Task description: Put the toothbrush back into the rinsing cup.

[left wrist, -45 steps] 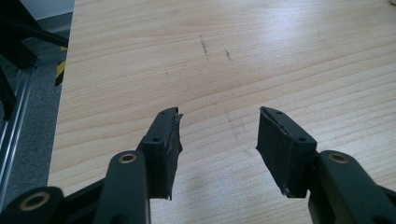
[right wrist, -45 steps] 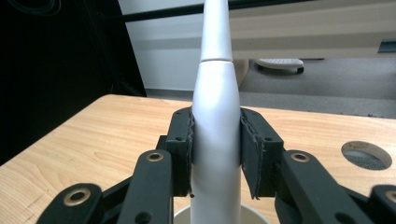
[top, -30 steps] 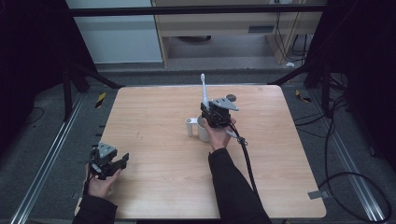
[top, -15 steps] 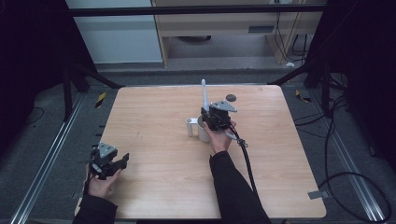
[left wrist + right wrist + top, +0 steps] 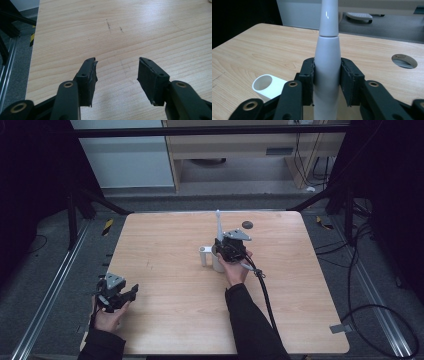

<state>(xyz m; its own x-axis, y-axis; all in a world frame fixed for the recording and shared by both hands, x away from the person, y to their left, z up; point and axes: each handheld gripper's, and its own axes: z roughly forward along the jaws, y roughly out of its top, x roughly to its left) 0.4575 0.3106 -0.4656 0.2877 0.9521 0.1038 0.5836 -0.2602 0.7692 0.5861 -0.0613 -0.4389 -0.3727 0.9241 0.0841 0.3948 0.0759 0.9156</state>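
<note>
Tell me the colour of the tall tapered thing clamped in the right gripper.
White and glossy tapered handle; right gripper view shows it best.

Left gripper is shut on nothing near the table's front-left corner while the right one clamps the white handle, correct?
Not quite: the left gripper is open, jaws wide apart over bare wood in the left gripper view. The right gripper does clamp the white handle.

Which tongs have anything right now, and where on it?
Right tongs clamp the white electric toothbrush around its handle body, upright. Left tongs are open, holding nothing.

Bare tabletop (image 5: 165, 245) left of white tube (image 5: 203, 255)
</note>
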